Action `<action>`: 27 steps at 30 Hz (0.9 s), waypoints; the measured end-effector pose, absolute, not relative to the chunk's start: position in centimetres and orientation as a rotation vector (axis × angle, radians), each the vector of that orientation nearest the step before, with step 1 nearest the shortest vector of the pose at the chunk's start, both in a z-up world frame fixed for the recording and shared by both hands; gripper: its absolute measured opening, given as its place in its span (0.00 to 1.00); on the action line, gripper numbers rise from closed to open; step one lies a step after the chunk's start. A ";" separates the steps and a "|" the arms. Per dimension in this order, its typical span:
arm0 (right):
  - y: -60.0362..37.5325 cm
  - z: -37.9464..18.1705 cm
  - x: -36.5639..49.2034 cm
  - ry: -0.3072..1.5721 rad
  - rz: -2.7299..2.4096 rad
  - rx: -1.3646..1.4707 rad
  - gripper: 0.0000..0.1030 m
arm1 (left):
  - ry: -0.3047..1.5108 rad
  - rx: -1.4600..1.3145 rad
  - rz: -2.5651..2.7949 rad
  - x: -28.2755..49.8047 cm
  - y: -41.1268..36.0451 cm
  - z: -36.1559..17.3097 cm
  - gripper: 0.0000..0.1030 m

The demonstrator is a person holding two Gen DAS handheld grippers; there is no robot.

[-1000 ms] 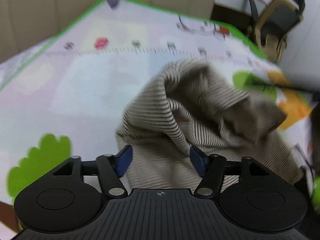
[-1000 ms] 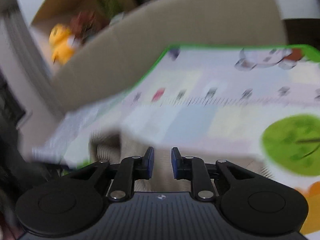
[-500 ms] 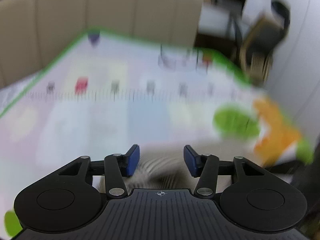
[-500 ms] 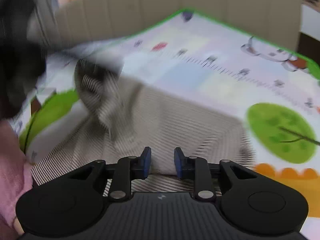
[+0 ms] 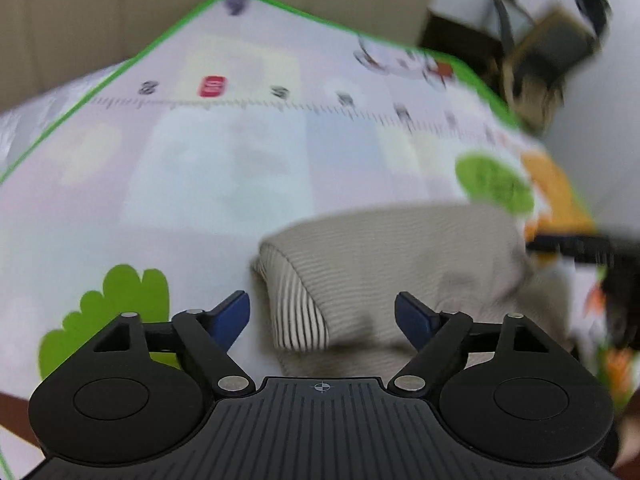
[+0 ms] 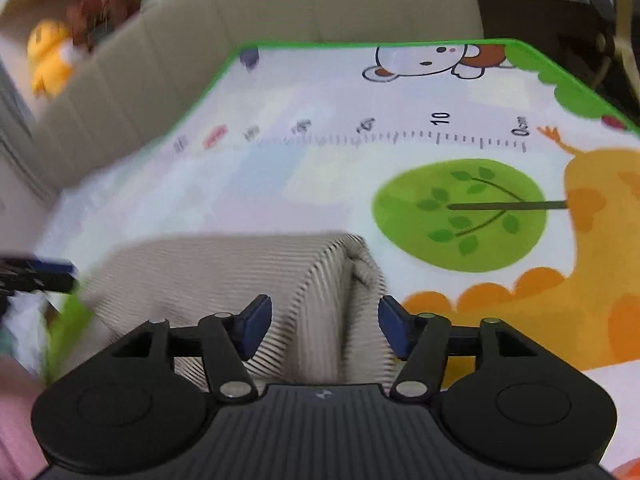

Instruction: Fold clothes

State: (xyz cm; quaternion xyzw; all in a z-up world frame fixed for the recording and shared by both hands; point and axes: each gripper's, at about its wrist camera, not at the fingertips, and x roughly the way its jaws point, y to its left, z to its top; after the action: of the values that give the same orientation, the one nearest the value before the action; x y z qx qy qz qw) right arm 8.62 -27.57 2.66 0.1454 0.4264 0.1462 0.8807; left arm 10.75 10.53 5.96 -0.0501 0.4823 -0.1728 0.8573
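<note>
both grippers [image 5: 322,314] [image 6: 325,326]: black ribbed bodies, blue pads, silver screws.

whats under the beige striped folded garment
The beige striped folded garment lies on the colourful cartoon play mat. Whatever print or object sits beneath it is covered.

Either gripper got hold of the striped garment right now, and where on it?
Neither. The left gripper and the right gripper are both open above the folded striped garment, pads clear of the cloth.
</note>
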 end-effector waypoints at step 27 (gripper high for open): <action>-23.1 1.8 20.4 0.797 0.410 0.405 0.23 | 0.990 -0.326 -0.311 21.8 10.1 2.3 0.36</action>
State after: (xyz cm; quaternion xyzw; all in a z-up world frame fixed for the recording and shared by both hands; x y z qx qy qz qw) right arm 20.43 -23.10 1.77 0.1943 0.3827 0.1969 0.8815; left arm 21.79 10.06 2.34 -0.1553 0.4711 -0.1478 0.8556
